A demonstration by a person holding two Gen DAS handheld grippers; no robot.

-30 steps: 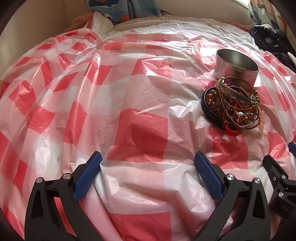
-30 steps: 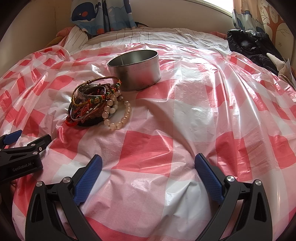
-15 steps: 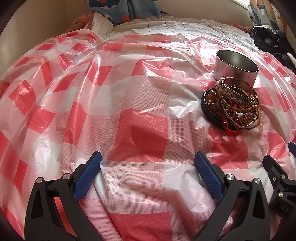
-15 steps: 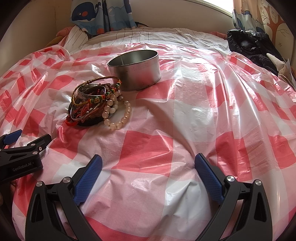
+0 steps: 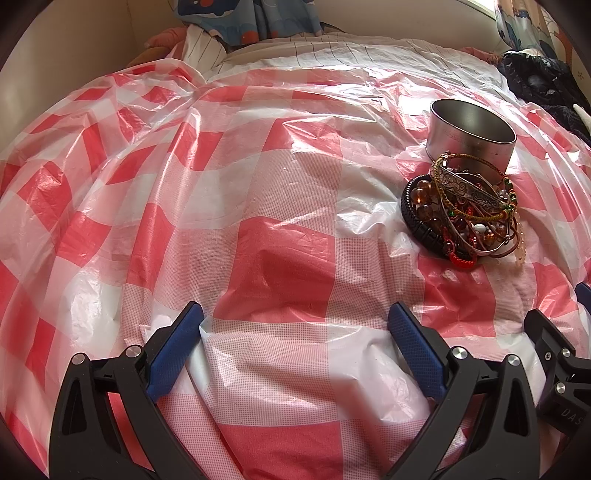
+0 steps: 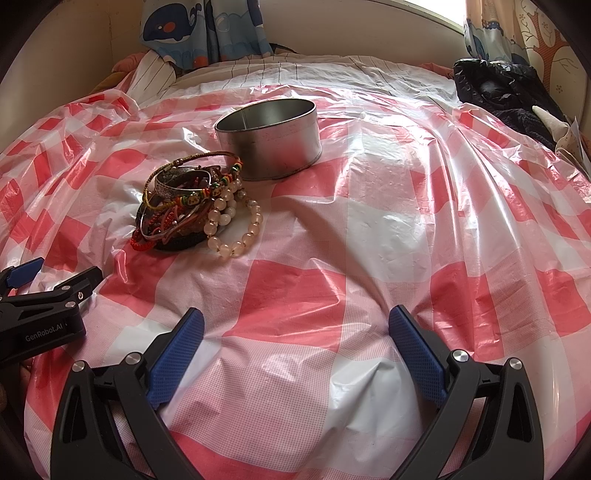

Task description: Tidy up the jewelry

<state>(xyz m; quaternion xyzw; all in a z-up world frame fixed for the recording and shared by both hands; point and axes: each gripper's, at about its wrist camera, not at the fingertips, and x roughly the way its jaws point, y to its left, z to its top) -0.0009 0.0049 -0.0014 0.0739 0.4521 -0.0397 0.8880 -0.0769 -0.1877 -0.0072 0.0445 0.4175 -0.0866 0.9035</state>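
A pile of bracelets lies on the red-and-white checked plastic sheet, with beads, cords and metal bangles tangled together. It also shows in the right wrist view, where a pale bead bracelet lies at its right side. A round empty metal tin stands upright just behind the pile; it also shows in the right wrist view. My left gripper is open and empty, low over the sheet, left of the pile. My right gripper is open and empty, in front and right of the pile.
The sheet covers a soft bed with a striped cover at the back. Dark clothing lies at the far right. Curtains hang by the wall behind. The left gripper shows at the left edge of the right wrist view.
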